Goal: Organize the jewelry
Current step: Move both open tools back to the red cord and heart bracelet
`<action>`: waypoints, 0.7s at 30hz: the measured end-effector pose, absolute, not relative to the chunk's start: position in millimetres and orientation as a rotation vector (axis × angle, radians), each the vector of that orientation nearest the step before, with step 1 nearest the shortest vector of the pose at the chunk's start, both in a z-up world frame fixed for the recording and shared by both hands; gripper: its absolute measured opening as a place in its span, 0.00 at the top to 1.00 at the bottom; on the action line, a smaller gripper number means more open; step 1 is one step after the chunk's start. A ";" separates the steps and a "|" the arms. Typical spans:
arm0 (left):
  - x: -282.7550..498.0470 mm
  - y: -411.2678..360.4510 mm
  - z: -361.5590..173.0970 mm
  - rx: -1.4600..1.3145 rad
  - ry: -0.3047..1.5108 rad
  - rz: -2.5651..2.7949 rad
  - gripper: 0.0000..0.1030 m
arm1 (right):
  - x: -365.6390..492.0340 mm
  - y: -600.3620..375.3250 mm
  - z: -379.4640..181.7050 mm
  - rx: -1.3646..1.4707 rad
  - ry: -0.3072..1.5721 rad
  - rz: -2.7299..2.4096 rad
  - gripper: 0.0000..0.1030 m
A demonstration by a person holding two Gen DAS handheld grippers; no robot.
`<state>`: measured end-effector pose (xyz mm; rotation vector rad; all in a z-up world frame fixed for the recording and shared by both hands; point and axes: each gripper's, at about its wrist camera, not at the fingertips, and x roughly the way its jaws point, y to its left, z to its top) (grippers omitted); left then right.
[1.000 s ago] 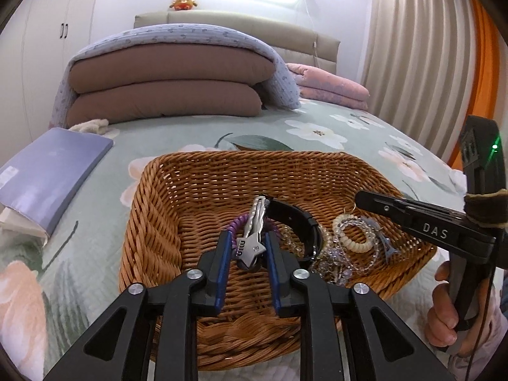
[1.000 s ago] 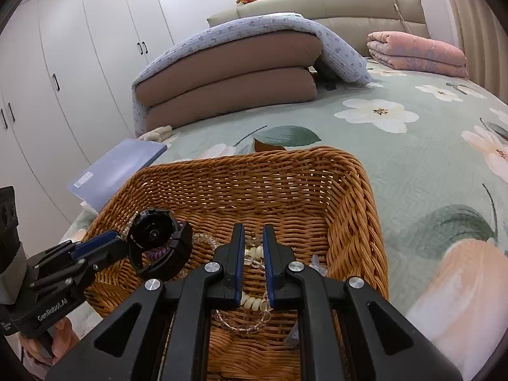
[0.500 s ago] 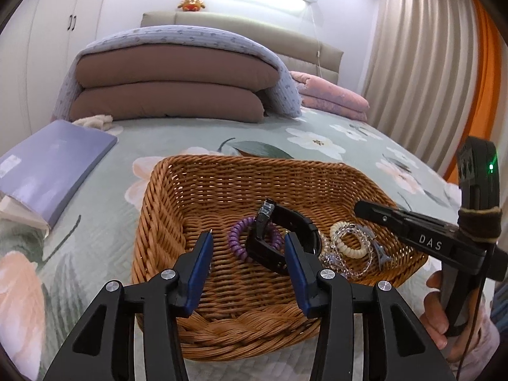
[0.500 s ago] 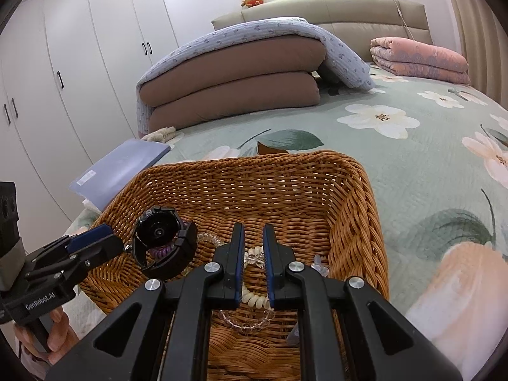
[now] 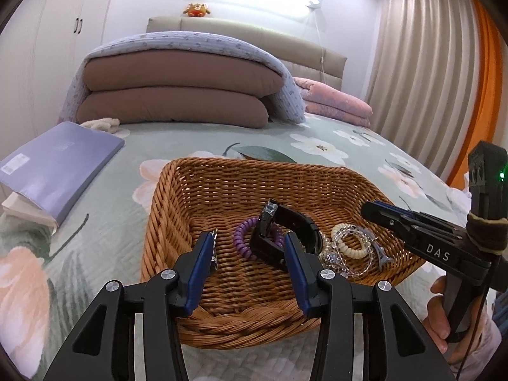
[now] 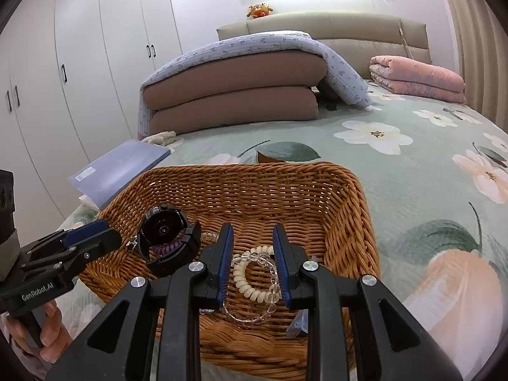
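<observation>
Spread wide now, left gripper (image 5: 249, 250), where a second back it pinched a small metal piece over the basket (image 5: 222, 324); nothing between the blue pads (image 5: 198, 265), though a thin metal bit shows just beside the left pad's tip. Right gripper (image 6: 252, 252) likewise parted, having been pressed nearly together half a second ago, fingers straddling the cream coil bracelet (image 6: 246, 281) without touching it.

Nearest the left gripper, thick braided rim of glossy brown wicker, then flat woven floor. Just ahead of the tips, purple coil band (image 5: 243, 238), springy spiral, lying partly under the watch (image 5: 285, 231): black, matte strap curled in an open loop, tilted on edge, touching the right pad's side as seen. Right of that, clear bead strand (image 5: 336, 258), faceted and shiny, tangled with the cream coil, and a small grey clip (image 5: 379, 252) at the basket's right wall. Seen from the right gripper, round black watch face (image 6: 163, 227) turned toward the camera, left of the tips.

Beyond the basket, quilted green floral bedspread (image 5: 317, 149); farther left, flat lilac book (image 5: 54, 168). Farthest, stacked brown duvets (image 5: 177, 95) under a lilac quilt, soft and rounded.
</observation>
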<state>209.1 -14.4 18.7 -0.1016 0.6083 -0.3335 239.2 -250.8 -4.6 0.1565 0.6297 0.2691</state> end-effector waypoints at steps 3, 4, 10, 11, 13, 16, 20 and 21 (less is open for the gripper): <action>208.4 -10.8 18.9 -0.118 0.607 -0.327 0.54 | 238.2 -254.4 -4.1 0.169 0.628 0.264 0.73; 206.9 -9.7 19.6 -0.122 0.602 -0.325 0.54 | 237.1 -255.6 -3.7 0.173 0.625 0.259 0.73; 183.4 -6.4 22.8 -0.165 0.605 -0.345 0.54 | 209.5 -266.9 0.3 0.198 0.636 0.240 0.73; 174.0 -6.2 22.8 -0.173 0.611 -0.356 0.54 | 198.8 -269.8 -1.2 0.214 0.647 0.256 0.73; 149.1 -6.9 23.5 -0.171 0.608 -0.366 0.54 | 175.2 -274.5 -6.0 0.234 0.671 0.276 0.73; 99.5 -9.1 20.8 -0.173 0.618 -0.407 0.54 | 128.9 -279.9 -1.7 0.221 0.651 0.284 0.71; 49.7 -15.9 16.6 -0.148 0.609 -0.404 0.54 | 79.6 -283.1 0.3 0.177 0.602 0.266 0.71; 42.8 -17.6 16.5 -0.145 0.604 -0.401 0.54 | 73.5 -283.9 2.1 0.170 0.597 0.267 0.71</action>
